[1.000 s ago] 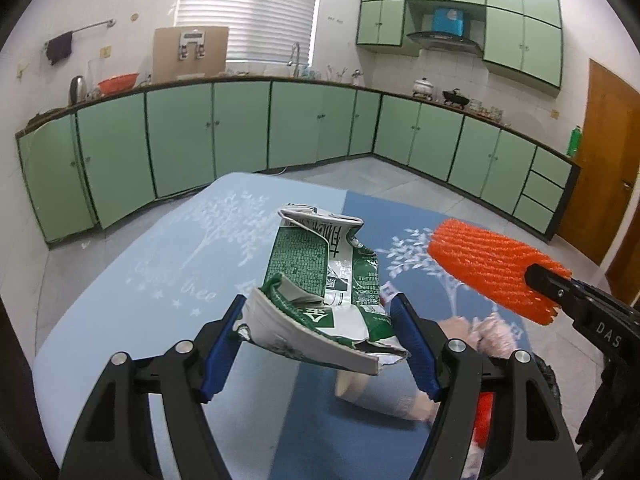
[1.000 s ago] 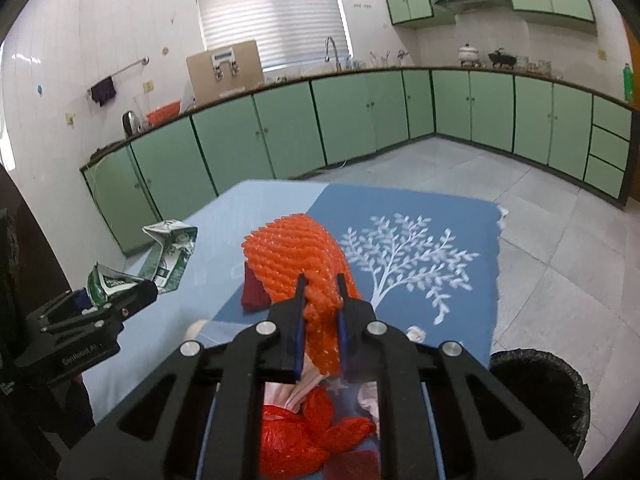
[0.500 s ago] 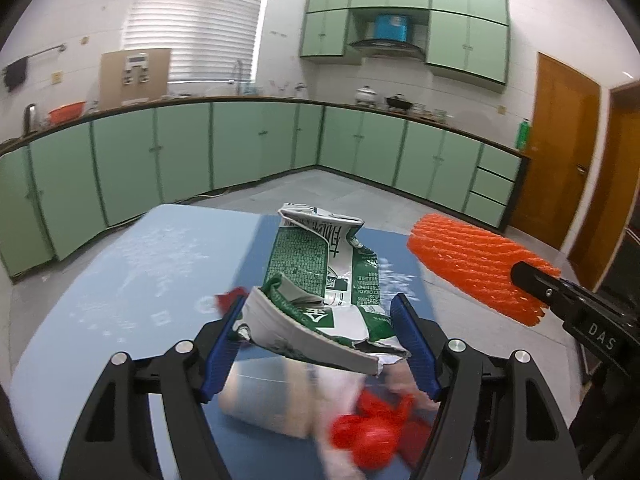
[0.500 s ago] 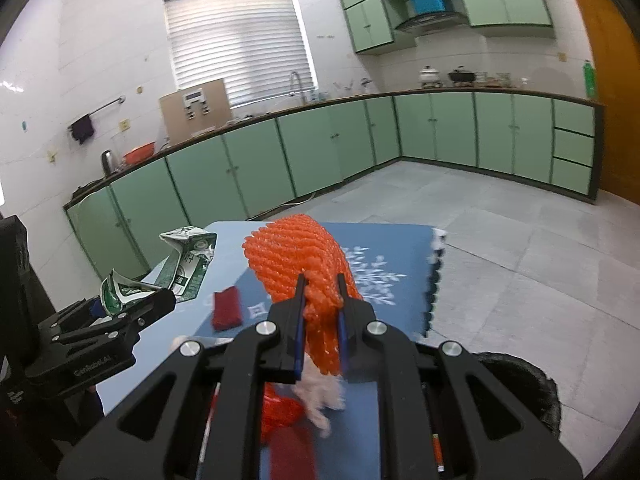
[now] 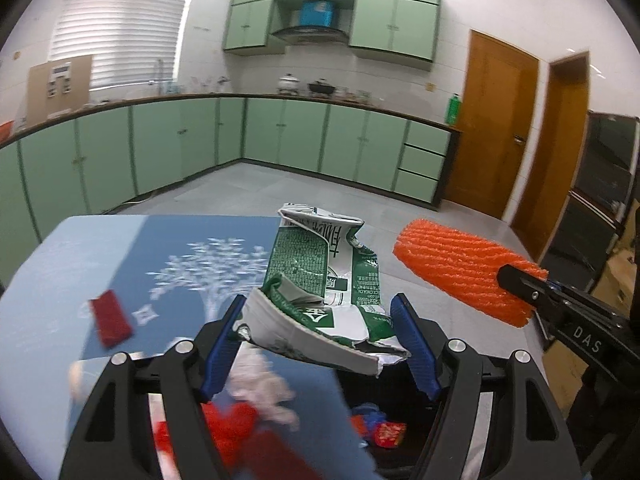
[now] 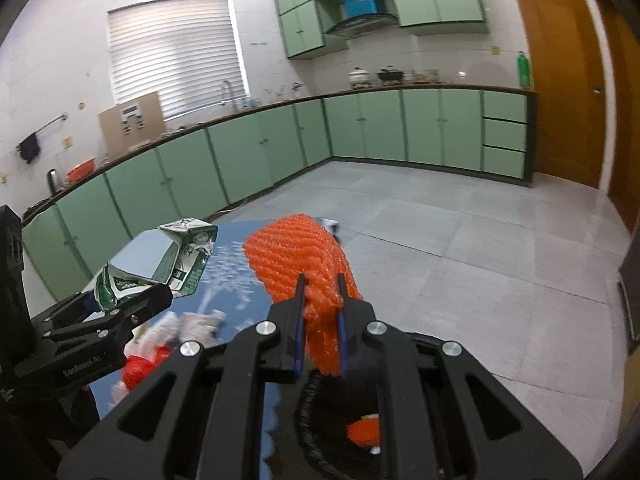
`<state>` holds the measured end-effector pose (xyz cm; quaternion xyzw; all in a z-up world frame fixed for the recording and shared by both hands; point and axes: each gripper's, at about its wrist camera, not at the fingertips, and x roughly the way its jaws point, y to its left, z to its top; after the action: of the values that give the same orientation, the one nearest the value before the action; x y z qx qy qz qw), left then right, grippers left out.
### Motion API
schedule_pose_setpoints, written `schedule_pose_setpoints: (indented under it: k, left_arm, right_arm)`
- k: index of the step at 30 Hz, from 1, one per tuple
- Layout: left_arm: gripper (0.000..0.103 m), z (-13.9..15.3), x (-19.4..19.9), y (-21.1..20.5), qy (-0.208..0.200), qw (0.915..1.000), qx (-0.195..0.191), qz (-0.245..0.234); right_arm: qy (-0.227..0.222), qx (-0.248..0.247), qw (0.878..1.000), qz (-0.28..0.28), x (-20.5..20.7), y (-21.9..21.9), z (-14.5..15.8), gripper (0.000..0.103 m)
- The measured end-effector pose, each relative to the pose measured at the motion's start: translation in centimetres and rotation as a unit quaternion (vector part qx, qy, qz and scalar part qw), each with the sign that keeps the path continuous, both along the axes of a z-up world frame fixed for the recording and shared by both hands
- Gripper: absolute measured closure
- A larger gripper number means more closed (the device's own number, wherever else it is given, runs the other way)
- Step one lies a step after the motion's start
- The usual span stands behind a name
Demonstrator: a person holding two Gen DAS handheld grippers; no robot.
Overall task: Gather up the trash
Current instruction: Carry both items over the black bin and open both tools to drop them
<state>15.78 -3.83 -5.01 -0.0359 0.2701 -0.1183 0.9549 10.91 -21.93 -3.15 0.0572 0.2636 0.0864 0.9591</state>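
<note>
A crushed green-and-white carton (image 5: 320,272) sits clamped between the blue pads of my left gripper (image 5: 320,320), held above the table's right edge. My right gripper (image 6: 320,308) is shut on an orange foam net (image 6: 296,252), which sticks out forward over a black trash bin (image 6: 320,408). In the left wrist view the net (image 5: 456,268) and the right gripper (image 5: 520,284) are at the right, beside the carton. From the right wrist, the left gripper (image 6: 132,304) and its carton (image 6: 184,252) show at the left. The bin (image 5: 400,400) lies below both, with red and blue scraps inside.
A blue cloth with a white tree print covers the table (image 5: 192,248). On it lie a red strip (image 5: 110,318), a white tissue (image 5: 260,388) and red scraps (image 5: 228,428). Green cabinets line the far walls, and grey tiled floor (image 6: 460,248) stretches to the right.
Both grippers have swung to the right across the table to its edge, each keeping its hold. The bin has come into view beneath them.
</note>
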Motion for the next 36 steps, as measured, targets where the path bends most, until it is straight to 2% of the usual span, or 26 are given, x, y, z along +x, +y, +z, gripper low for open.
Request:
schedule_pose_setpoints:
  k: [13, 27, 29, 31, 36]
  left_arm:
    - [0.032, -3.5, 1.8, -9.0, 0.023, 0.9963, 0.003, -0.083]
    - [0.031, -7.8, 5.5, -11.7, 0.069, 0.9926, 0.016, -0.099]
    - [0.031, -8.1, 5.9, -12.0, 0.079, 0.9913, 0.019, -0.104]
    - [0.031, -8.3, 6.1, -12.1, 0.083, 0.9908, 0.018, -0.105]
    - [0.026, -8.2, 6.2, -11.7, 0.081, 0.9915, 0.014, -0.101]
  right_arm:
    - [0.04, -0.002, 0.996, -0.073, -0.7, -6.4, -5.1, 0.091]
    - [0.083, 0.0, 0.993, -0.089, 2.3, -8.4, -8.8, 0.087]
    - [0.091, -0.002, 0.992, -0.092, 2.8, -8.4, -9.2, 0.072]
    - [0.093, -0.003, 0.991, -0.096, 3.1, -8.5, -9.6, 0.063]
    - [0.097, -0.002, 0.989, -0.107, 2.7, -8.7, -10.2, 0.051]
